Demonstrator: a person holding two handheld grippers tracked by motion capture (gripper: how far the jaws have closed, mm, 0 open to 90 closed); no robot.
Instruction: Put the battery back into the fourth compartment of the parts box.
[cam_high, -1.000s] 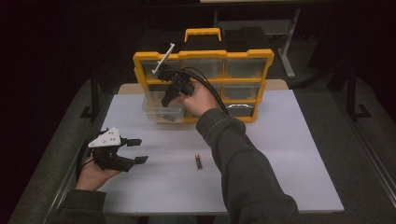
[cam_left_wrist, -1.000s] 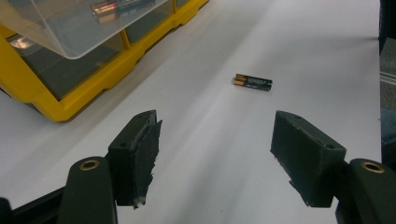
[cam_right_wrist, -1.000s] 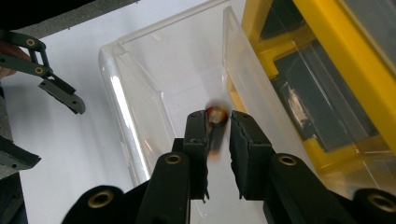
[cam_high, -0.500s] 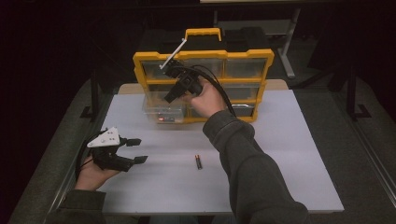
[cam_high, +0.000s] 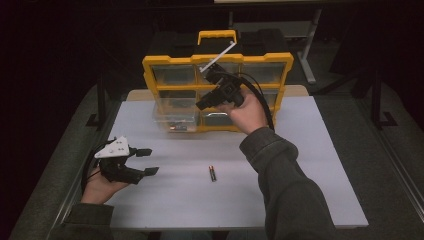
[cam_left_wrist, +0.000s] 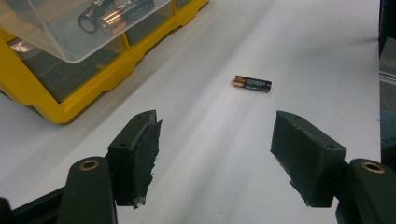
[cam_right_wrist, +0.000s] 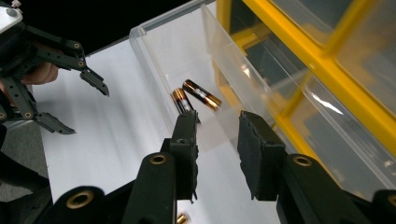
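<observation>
Jaws of the right gripper (cam_right_wrist: 215, 140) stand a narrow gap apart with nothing between the pads; they have just been opening. Beyond their tips, in the right gripper view, lies a clear plastic drawer (cam_right_wrist: 161, 56) pulled out of a yellow organizer (cam_right_wrist: 327, 65), and two batteries (cam_right_wrist: 194, 99) rest side by side on the drawer's floor. A third battery end shows at the bottom edge of that view, under the jaws. In the high view the right gripper (cam_high: 212, 100) is held up in front of the organizer (cam_high: 150, 75), above the open drawer (cam_high: 172, 120) at the cabinet's lower left.

Jaws of the left gripper (cam_left_wrist: 215, 154) stand wide apart and hold nothing. Between and beyond them, in the left gripper view, a single loose battery (cam_left_wrist: 252, 83) lies on the white table (cam_left_wrist: 303, 37), well apart from the pads. The same battery (cam_high: 212, 173) appears in the high view near the middle of the table (cam_high: 320, 165), between the two forearms. The left gripper (cam_high: 132, 162) rests low at the table's left edge, in the person's left hand (cam_high: 97, 187), pointing toward the loose battery.
</observation>
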